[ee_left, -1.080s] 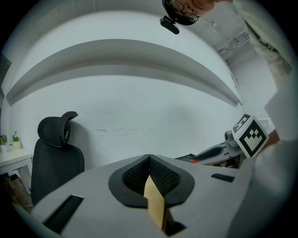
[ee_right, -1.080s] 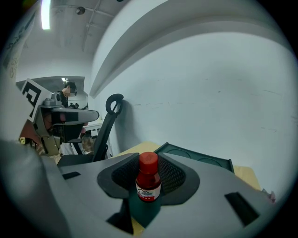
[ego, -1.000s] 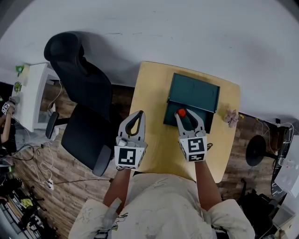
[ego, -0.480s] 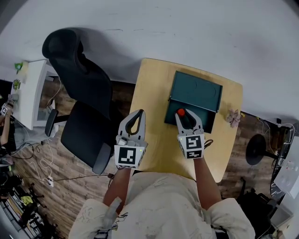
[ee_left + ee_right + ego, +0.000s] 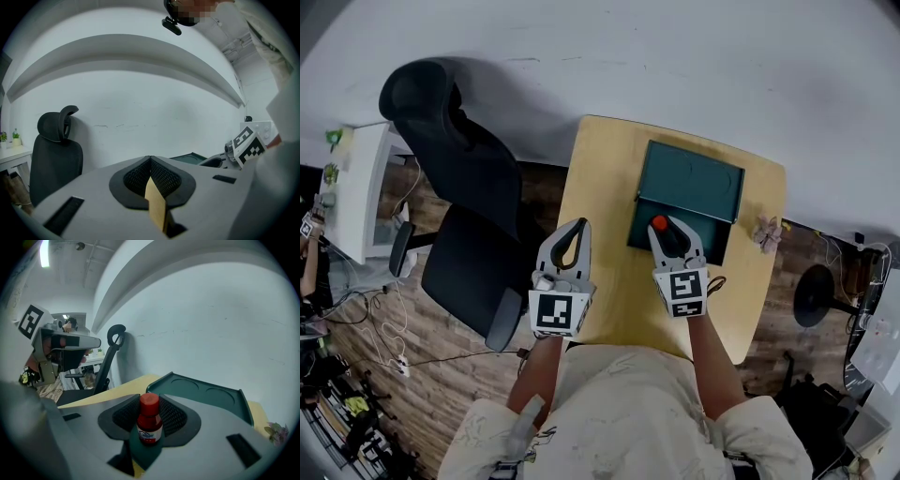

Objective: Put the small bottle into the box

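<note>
Bottle light, rigid, probably slick, pinched mid-body by right gripper over box; left gripper closed, empty.

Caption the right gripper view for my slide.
Right tongs gripping the small red-capped bottle upright over the open green box.
</note>
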Demonstrator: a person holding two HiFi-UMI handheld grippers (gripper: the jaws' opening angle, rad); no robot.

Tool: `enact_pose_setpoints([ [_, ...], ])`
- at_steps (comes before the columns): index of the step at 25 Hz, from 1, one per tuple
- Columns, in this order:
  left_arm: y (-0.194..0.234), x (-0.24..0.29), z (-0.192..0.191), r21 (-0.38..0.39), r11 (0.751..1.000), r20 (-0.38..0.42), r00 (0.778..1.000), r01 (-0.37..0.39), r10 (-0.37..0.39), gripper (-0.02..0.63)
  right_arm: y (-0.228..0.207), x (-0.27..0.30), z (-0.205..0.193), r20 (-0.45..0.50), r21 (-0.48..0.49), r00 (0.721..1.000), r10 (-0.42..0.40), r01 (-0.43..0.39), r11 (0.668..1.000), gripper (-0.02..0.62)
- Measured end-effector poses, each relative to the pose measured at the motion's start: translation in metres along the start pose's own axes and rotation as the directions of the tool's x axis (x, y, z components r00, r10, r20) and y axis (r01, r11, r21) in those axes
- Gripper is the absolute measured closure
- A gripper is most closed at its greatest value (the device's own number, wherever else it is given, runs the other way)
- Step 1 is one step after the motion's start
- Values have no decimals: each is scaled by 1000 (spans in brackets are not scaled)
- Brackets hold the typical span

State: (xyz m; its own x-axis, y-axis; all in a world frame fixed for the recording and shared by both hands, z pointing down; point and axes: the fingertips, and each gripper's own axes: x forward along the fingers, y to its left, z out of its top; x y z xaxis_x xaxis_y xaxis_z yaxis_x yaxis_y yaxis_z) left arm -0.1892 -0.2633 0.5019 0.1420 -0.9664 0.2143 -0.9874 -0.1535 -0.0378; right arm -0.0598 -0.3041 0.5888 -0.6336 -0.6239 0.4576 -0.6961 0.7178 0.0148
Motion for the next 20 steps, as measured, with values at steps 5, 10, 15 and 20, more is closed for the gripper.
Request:
enact_pose_setpoints([
  [5,-5,3,2,-9,1000,2,1000,7,-7,598,0,-4,-4,1,2,1000,0,0,1000,457],
  [10,-12,4,4,-8,1000,11,1000,23,-23,598,2,-9,-7,-4,-19,1000,3,-3,1000,457],
  [15,-16,5,7,-3,999,18,999,33,-33,598,4,-13,-12,19,-30,1000,3,-2,1000,456],
  [20,-20,3,7,4,999,18,999,41,-41,598,4,-13,-12,30,-31,1000,8,-7,999,456],
])
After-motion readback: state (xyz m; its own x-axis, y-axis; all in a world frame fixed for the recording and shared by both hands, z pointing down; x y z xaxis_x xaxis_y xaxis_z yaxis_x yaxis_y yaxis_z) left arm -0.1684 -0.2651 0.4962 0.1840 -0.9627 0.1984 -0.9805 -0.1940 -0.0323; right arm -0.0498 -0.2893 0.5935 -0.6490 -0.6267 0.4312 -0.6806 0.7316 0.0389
